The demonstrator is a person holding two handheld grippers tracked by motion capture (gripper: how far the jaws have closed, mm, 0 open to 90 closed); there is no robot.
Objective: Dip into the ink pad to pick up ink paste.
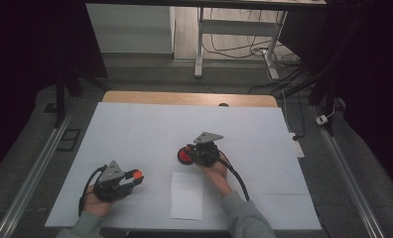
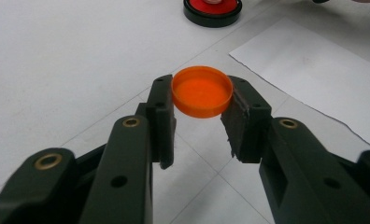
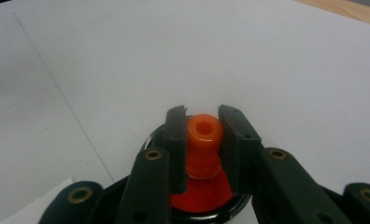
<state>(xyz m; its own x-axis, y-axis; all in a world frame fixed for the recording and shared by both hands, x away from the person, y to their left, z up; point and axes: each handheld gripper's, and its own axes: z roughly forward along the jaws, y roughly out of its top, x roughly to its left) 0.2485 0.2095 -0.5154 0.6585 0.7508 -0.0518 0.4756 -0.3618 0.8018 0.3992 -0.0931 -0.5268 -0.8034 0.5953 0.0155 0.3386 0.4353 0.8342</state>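
My left gripper [image 1: 133, 178] is shut on a small orange cap [image 2: 202, 91], which it holds by the rim just above the white table cover, hollow side up. The cap [image 1: 134, 174] shows at the front left in the high view. My right gripper [image 3: 202, 115] is shut on an orange knob-shaped piece [image 3: 204, 135] with a hole in its top. That piece stands on a round red pad in a black dish [image 3: 206, 198]. In the high view the dish [image 1: 183, 157] lies mid-table under the right gripper [image 1: 190, 151].
A white sheet of paper [image 1: 187, 195] lies near the front edge between the two hands, also at the right in the left gripper view [image 2: 314, 65]. The white cover [image 1: 150, 129] spreads over the table, with a wooden strip [image 1: 184, 97] along the far edge.
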